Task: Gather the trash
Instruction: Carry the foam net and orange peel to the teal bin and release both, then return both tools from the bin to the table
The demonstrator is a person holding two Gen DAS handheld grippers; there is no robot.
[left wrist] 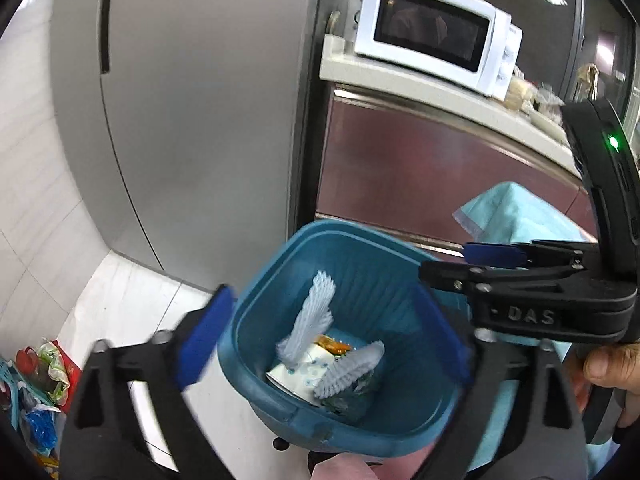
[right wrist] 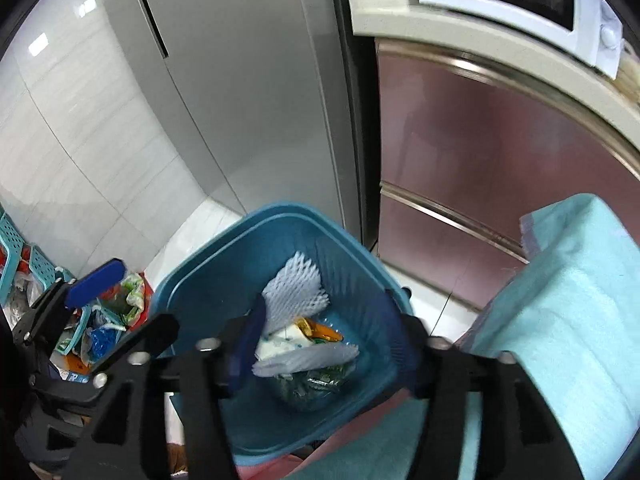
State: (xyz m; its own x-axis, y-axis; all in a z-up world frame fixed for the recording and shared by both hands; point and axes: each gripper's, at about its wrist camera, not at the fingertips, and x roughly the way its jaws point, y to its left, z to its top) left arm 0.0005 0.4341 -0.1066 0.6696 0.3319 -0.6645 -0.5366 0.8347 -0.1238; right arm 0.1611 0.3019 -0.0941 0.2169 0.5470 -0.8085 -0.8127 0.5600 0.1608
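A blue trash bin (left wrist: 260,320) stands on the floor below both grippers; it also shows in the right wrist view (right wrist: 192,280). Inside it lie white foam fruit nets (left wrist: 310,320) (right wrist: 294,292), a white paper cup (left wrist: 300,376) (right wrist: 280,344), an orange wrapper (right wrist: 320,330) and a green wrapper (right wrist: 316,384). My left gripper (left wrist: 324,340) is open and empty over the bin's mouth. My right gripper (right wrist: 328,344) is open and empty over the bin. It also shows at the right of the left wrist view (left wrist: 468,264).
A grey fridge (left wrist: 192,112) stands behind the bin. A white microwave (left wrist: 432,32) sits on a counter (left wrist: 400,80) above reddish cabinet doors (right wrist: 480,152). A light blue cloth (right wrist: 560,312) covers a table at the right. Bags and baskets (right wrist: 100,320) lie on the floor at the left.
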